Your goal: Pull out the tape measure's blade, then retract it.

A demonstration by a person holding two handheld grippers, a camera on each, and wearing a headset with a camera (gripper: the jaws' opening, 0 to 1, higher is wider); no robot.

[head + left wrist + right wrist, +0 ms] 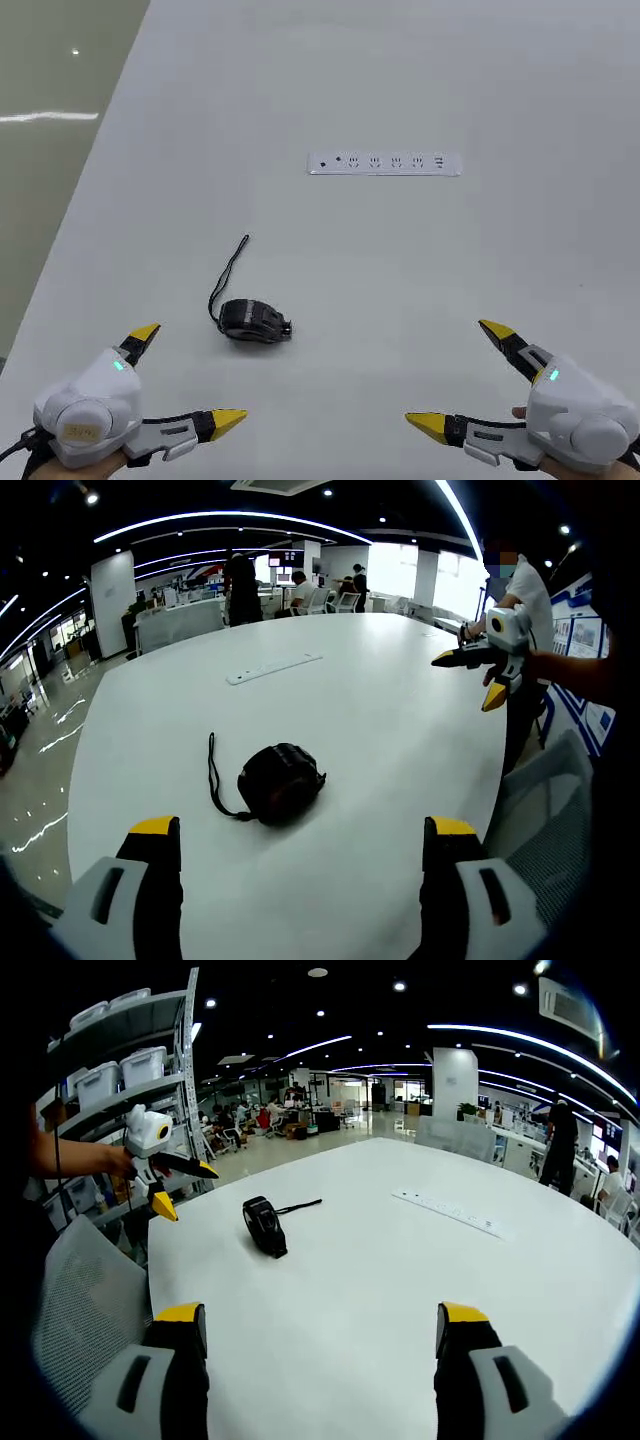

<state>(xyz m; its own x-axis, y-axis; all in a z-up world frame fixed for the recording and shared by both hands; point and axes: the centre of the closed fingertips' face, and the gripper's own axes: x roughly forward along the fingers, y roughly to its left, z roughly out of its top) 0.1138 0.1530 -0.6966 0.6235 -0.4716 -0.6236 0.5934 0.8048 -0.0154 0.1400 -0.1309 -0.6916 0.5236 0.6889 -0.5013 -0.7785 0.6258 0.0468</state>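
**Tape measure sits between two open hand-held grippers**

A black, rounded tape measure [255, 322] rests on a smooth, matte white surface [400, 280]. Its thin black wrist cord [228, 272] loops and trails away from the person. Farther back lies a flat white power strip [384, 163]. The left hand-held gripper [188, 374] and right hand-held gripper [460, 377] are white moulded shells with black jaws tipped in yellow. They hover over the near edge, each spread wide and holding nothing. The tape measure lies nearer the left one, apart from both. Around the broad, round-edged surface is an open-plan office with a glossy floor [40, 770], curved ceiling light strips [520, 1045], metal shelving [130, 1065] carrying plastic bins, and a grey mesh chair [85, 1290].
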